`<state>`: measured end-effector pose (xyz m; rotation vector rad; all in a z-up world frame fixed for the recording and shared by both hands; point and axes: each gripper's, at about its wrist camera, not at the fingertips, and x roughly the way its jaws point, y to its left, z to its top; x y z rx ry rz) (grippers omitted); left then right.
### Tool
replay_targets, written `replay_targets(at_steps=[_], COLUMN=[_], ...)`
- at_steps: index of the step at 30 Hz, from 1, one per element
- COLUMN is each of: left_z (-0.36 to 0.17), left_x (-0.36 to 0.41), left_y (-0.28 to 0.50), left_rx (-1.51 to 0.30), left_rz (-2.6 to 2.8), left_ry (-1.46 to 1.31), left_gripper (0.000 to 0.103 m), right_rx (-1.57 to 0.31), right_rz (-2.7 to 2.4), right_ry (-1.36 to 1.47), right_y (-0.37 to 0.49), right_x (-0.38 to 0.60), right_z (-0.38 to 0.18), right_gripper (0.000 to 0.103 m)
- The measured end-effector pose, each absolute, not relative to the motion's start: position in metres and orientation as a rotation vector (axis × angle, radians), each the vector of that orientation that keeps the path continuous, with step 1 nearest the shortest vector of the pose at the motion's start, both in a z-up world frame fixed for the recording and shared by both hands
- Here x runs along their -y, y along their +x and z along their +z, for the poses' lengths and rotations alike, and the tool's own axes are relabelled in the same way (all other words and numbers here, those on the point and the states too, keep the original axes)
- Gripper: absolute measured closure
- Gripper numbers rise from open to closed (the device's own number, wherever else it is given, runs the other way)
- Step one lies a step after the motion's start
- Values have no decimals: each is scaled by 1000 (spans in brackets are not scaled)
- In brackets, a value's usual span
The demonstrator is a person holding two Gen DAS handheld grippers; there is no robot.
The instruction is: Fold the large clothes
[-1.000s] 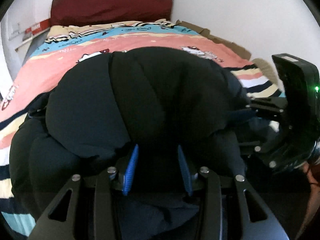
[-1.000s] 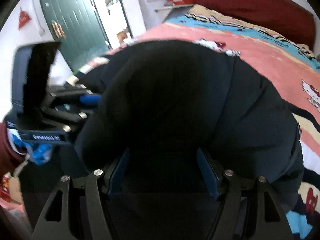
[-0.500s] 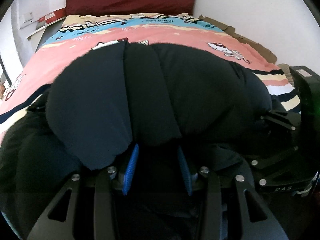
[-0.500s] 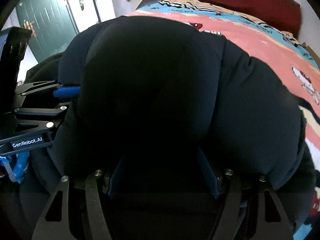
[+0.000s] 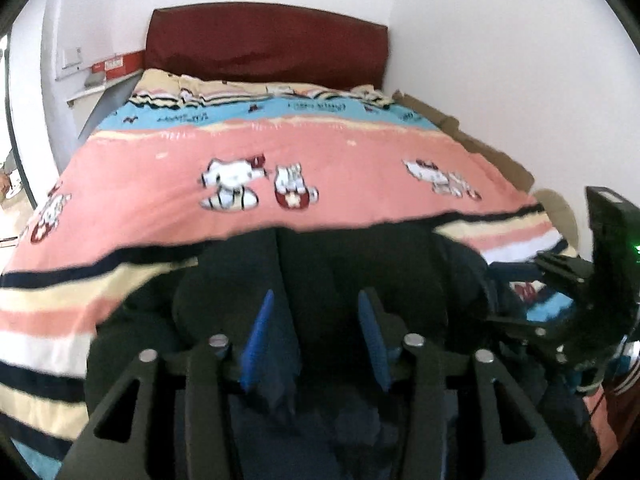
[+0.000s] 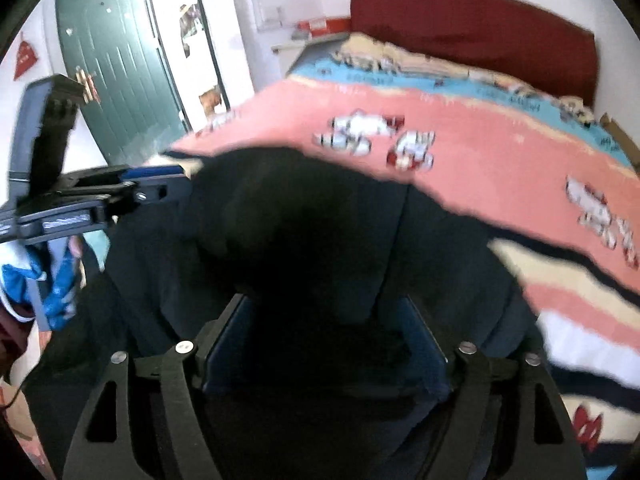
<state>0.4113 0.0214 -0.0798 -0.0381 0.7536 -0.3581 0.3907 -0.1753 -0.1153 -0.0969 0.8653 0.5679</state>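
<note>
Puffy black jacket (image 5: 360,272) bunched on bed (image 5: 320,160), both tools just widening, fabric between pads

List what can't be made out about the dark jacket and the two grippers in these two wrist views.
- Dark jacket: its near part, hidden under the left gripper frame in the left wrist view.
- Right gripper: whether its fingers press the jacket; black fabric and motion blur in the right wrist view.
- Bedspread: its print lettering, blurred and too small.
</note>
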Motion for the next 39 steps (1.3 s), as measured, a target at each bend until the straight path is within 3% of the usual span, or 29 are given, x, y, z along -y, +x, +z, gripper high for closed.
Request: replay_targets(at_steps=[6, 20, 39], left_z=[-100, -183, -206], left_x=[-12, 6, 6], left_y=[462, 460, 474], left_rx=[-789, -892, -874], left_rz=[-328, -316, -290], left_ry=[-72, 2, 2], left_gripper=[58, 57, 57], right_rx=[-805, -1016, -1026], right_rz=[496, 467, 445], right_ry=[-67, -52, -38], right_y=[445, 480, 491], right_x=[171, 159, 155], right_z=[-99, -197, -235], right_gripper=[23, 23, 23])
